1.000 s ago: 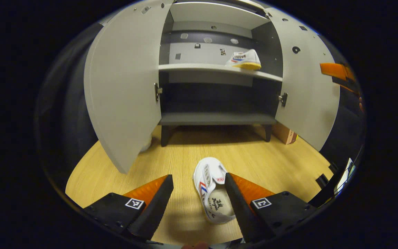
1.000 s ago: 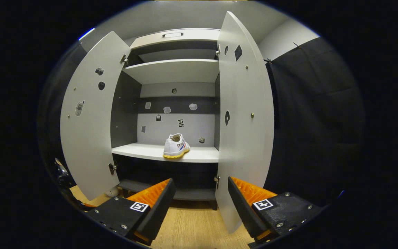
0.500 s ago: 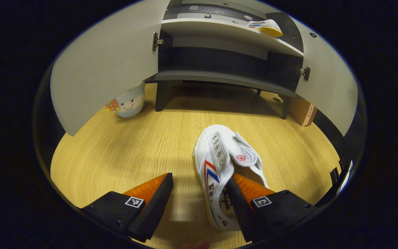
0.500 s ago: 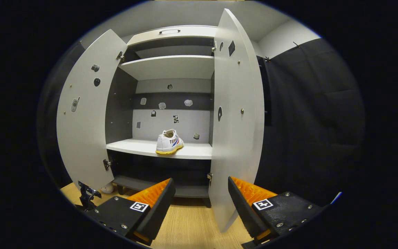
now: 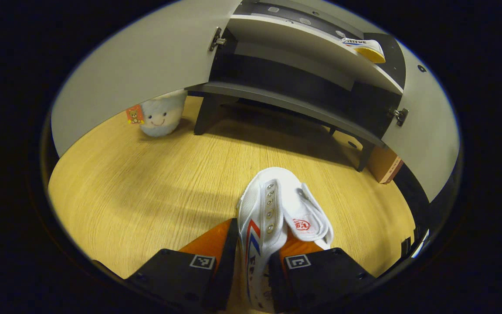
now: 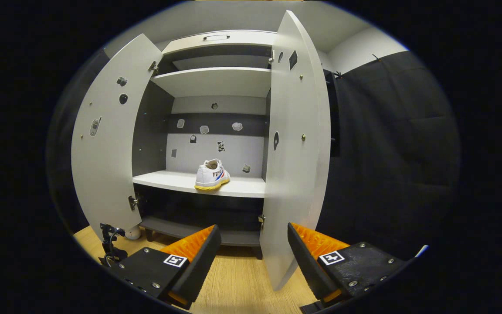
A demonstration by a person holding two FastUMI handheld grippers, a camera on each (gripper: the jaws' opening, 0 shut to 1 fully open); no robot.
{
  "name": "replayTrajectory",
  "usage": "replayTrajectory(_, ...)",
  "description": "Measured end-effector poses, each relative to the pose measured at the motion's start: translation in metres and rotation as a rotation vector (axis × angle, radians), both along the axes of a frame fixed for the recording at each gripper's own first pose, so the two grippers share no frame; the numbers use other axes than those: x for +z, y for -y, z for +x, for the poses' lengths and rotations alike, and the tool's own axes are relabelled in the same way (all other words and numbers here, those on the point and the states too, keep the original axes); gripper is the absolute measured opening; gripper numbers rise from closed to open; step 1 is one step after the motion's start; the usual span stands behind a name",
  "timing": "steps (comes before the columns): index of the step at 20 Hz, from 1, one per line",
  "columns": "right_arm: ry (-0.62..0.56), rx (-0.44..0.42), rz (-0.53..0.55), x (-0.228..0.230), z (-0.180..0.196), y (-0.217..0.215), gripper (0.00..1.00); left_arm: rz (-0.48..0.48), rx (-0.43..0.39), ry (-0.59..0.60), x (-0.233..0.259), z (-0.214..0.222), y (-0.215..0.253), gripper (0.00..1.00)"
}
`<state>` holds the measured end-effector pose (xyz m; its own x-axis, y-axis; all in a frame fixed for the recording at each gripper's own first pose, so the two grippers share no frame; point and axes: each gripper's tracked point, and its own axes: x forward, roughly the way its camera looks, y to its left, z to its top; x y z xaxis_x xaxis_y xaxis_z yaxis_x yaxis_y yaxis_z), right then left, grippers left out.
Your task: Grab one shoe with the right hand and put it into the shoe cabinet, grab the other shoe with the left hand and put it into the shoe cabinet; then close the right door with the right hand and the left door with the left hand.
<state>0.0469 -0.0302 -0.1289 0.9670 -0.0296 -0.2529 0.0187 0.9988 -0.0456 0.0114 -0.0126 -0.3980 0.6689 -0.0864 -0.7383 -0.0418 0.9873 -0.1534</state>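
Left gripper view: the left hand-held gripper (image 5: 251,266) clamps a white canvas shoe (image 5: 277,209), its heel apparently hidden between the fingers. Beside the grey cabinet (image 5: 286,102) sits a white plush toy (image 5: 161,115). The right hand-held gripper (image 6: 251,257) gapes, empty.

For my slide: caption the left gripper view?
Left hand-held gripper clamps white shoe on wooden floor before open shoe cabinet.

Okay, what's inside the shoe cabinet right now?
One white shoe sits on the middle shelf of the shoe cabinet. The bottom shelf looks bare where visible; its back is in shadow.
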Motion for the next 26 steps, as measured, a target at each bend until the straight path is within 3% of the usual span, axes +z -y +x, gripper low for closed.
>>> replayTrajectory(1,0.000,0.004,0.002,0.000,0.000,-0.001,0.98,0.026,0.016,-0.003,0.000,-0.001,-0.007,0.45)
replayTrajectory(3,0.005,0.017,0.010,0.001,0.000,-0.006,0.94,0.034,0.062,-0.019,0.006,-0.003,-0.016,0.13)
replayTrajectory(4,0.008,0.022,0.012,0.001,0.000,-0.008,0.94,0.035,0.078,-0.026,0.015,-0.006,-0.019,0.09)
replayTrajectory(7,0.015,0.035,0.010,0.002,0.000,-0.013,0.94,0.050,0.097,0.039,0.069,-0.009,-0.021,0.07)
replayTrajectory(10,0.029,0.039,0.016,0.006,0.001,-0.015,0.94,0.019,0.095,0.129,0.155,0.005,-0.012,0.07)
replayTrajectory(12,0.037,0.034,0.031,0.008,0.003,-0.014,0.94,-0.033,0.114,0.213,0.223,0.034,-0.006,0.07)
replayTrajectory(15,0.054,0.032,0.051,0.014,0.002,-0.014,0.94,-0.040,0.133,0.334,0.315,0.089,-0.002,0.07)
replayTrajectory(18,0.072,0.036,0.046,0.021,0.001,-0.014,0.94,-0.052,0.111,0.422,0.373,0.152,0.015,0.07)
replayTrajectory(19,0.079,0.036,0.041,0.024,0.000,-0.012,0.98,-0.056,0.105,0.441,0.377,0.165,0.022,0.07)
replayTrajectory(23,0.112,0.027,0.022,0.043,-0.005,-0.004,0.94,-0.069,0.123,0.444,0.399,0.263,0.039,0.07)
replayTrajectory(26,0.109,0.008,0.000,0.046,-0.010,0.001,0.94,-0.025,0.104,0.393,0.389,0.325,0.052,0.07)
